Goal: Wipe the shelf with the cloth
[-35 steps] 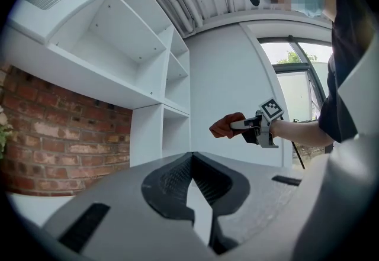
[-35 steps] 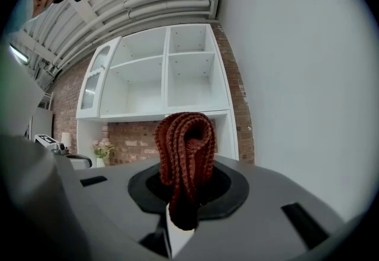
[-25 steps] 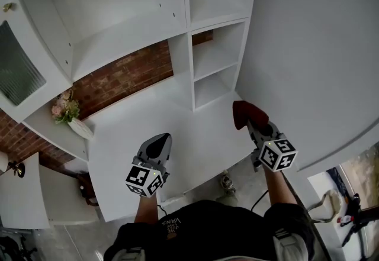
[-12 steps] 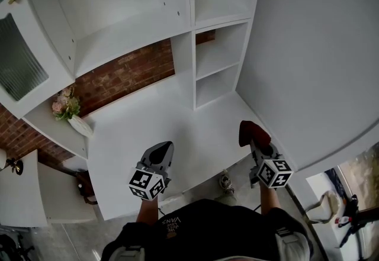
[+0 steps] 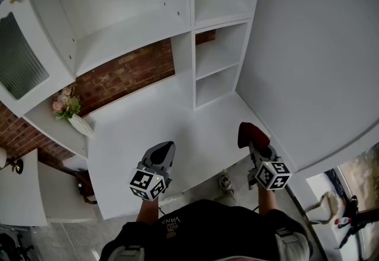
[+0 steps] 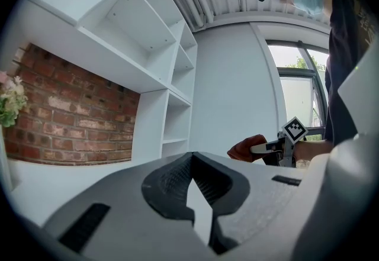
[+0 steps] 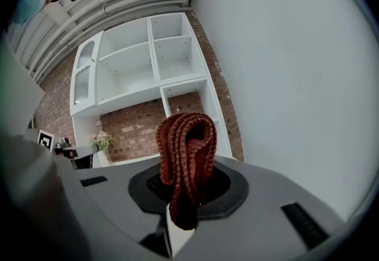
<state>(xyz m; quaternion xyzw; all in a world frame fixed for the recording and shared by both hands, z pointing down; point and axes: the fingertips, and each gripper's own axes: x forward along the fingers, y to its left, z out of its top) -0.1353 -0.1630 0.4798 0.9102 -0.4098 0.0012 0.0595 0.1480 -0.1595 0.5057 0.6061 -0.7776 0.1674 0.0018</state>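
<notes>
Head view, looking steeply down: a person stands before a white shelf unit (image 5: 180, 55) and holds a two-jaw gripper in each hand. The right gripper (image 5: 254, 144) pinches a folded, rust-red knitted cloth (image 7: 185, 147) between its jaws. In the right gripper view the cloth rises upright from the dark jaw pads in several ribbed folds, with one end hanging down between them. In the head view the cloth lies over the front right corner of the unit's wide lower ledge (image 5: 148, 126), close to the plain white wall (image 5: 308, 47) on the right. Whether it touches the ledge cannot be told from any view. The left gripper (image 5: 161, 151) is poised over the front middle of the same ledge, well apart from the right one. Its jaws are pressed together at the tips, and nothing is held between them, as the left gripper view shows. Behind the ledge a red brick wall (image 5: 127, 75) fills the back of the lower bay. To the right of that bay stands a narrow column of small open compartments (image 5: 216, 58), and wider open shelves run above. At the left, a bunch of pale pink flowers (image 5: 64, 106) in a white vase (image 5: 80, 128) stands on a side ledge, beneath a cabinet door with ribbed glass (image 5: 18, 61).
</notes>
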